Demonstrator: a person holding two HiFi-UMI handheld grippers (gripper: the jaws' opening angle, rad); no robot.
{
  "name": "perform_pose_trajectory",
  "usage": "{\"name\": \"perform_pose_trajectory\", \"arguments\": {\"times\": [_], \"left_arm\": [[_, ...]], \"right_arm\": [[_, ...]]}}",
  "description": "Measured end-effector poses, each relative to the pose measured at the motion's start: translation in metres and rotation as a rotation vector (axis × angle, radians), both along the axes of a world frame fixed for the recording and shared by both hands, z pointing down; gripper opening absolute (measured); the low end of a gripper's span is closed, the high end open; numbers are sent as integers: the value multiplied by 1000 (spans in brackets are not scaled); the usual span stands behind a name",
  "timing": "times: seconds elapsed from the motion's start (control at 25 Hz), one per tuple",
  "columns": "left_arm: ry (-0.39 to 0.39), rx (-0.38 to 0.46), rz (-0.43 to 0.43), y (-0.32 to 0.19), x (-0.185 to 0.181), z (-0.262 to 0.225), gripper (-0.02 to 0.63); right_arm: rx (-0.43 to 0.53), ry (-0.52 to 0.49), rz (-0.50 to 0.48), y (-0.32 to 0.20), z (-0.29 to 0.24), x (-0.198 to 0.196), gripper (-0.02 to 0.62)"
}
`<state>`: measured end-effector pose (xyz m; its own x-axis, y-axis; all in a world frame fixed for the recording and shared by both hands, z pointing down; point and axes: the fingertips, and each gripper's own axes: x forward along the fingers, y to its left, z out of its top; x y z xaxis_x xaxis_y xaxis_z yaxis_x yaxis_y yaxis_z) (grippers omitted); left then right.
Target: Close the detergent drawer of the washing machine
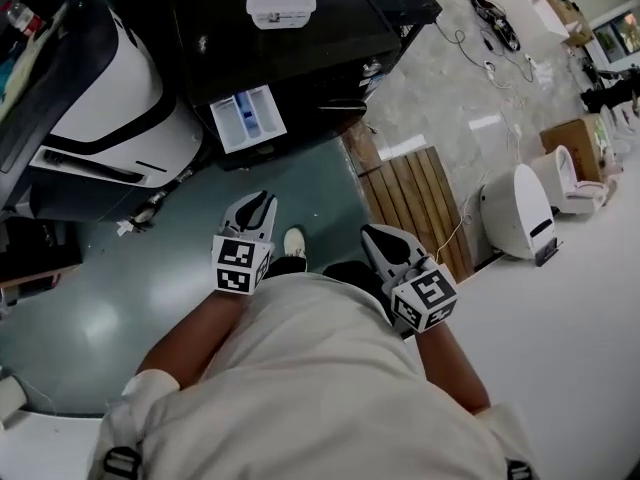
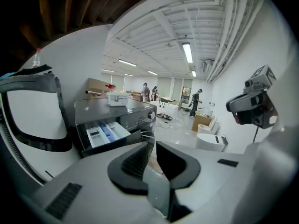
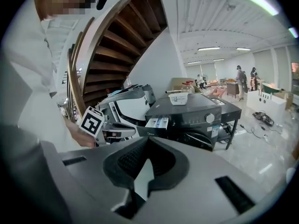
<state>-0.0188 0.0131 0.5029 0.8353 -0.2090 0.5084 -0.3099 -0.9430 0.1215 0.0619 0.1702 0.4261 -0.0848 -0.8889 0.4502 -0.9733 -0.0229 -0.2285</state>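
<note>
The dark washing machine (image 1: 300,58) stands at the top of the head view. Its detergent drawer (image 1: 247,118) is pulled out, showing white and blue compartments. The drawer also shows in the left gripper view (image 2: 105,132) and the right gripper view (image 3: 156,122). My left gripper (image 1: 257,206) hangs near my body over the green floor, well short of the drawer. Its jaws (image 2: 153,141) stand a narrow gap apart with nothing between them. My right gripper (image 1: 385,240) is held beside it, also far from the machine. Its pads meet at the tips (image 3: 145,139) and hold nothing.
A white box (image 1: 281,8) sits on top of the machine. A white and black appliance (image 1: 110,98) stands left of it. To the right are a wooden pallet (image 1: 415,203), white fixtures (image 1: 520,208) and cables (image 1: 490,28) on the floor. People stand far off in the hall (image 2: 195,101).
</note>
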Motion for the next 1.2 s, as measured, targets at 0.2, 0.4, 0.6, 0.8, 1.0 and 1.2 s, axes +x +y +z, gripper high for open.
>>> {"name": "perform_pose_trajectory", "arguments": {"times": [0.2,0.4,0.6,0.8,1.0,1.2], "left_arm": [[5,-1,-102,-27,11,10,52],[-18,-10,-241,-50,16,27,57],[-56,-2,-408,-69,25,43,57],[-103,27,-574,-83,40,58,57],[-151,48,-720,-89,49,69,61],[-160,69,-801,-90,54,72,64]], "right_arm": [[-33,5,-156,-46,4,5,6],[-28,-6,-274,-83,5,29,6],[-41,-10,-391,-99,7,68,6],[-71,-21,-518,-106,15,118,6],[-68,-30,-619,-114,23,163,6],[-94,-26,-734,-110,33,186,6]]}}
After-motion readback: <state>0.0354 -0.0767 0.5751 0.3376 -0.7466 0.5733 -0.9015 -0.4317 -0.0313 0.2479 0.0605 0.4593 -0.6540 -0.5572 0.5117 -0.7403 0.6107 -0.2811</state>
